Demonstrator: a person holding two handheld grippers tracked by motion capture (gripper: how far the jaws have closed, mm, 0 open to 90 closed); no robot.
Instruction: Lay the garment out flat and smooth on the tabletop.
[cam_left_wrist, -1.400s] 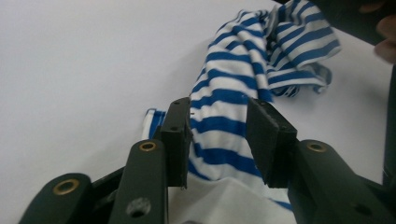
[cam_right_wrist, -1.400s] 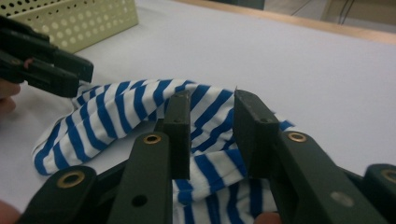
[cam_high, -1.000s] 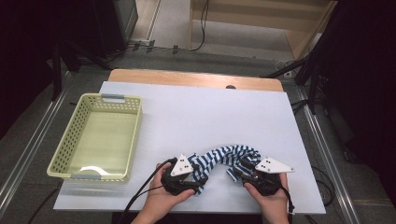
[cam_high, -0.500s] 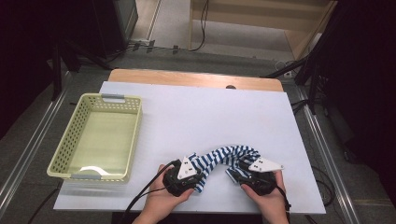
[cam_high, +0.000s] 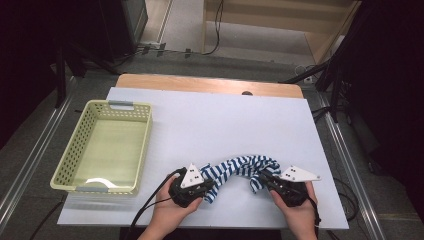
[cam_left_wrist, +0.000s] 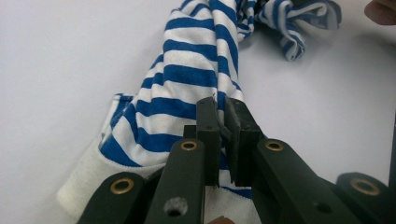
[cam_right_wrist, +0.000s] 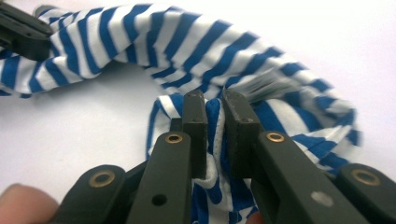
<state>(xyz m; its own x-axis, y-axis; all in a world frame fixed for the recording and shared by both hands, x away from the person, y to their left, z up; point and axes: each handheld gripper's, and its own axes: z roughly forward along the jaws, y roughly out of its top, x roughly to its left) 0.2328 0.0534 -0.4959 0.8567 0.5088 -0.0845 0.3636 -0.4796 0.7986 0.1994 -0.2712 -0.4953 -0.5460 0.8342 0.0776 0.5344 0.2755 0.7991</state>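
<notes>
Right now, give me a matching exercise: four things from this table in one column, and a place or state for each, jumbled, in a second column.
1 striped cloth
2 basket
3 left claw
4 right claw

a pale green, at the table's left
b shut on the cloth's white-cuffed end
c twisted, between both claws
d shut on the cloth's other end

Pairs: 1-c, 2-a, 3-b, 4-d

Blue-and-white striped cloth (cam_high: 239, 167) lies bunched in an arch near the front edge of the white table (cam_high: 225, 120). Left gripper (cam_high: 202, 187) pinches its left end, right gripper (cam_high: 264, 181) its right end; both sets of jaws have just been closing on the fabric. Yellow-green perforated basket (cam_high: 75, 155) sits well apart, at left.
</notes>
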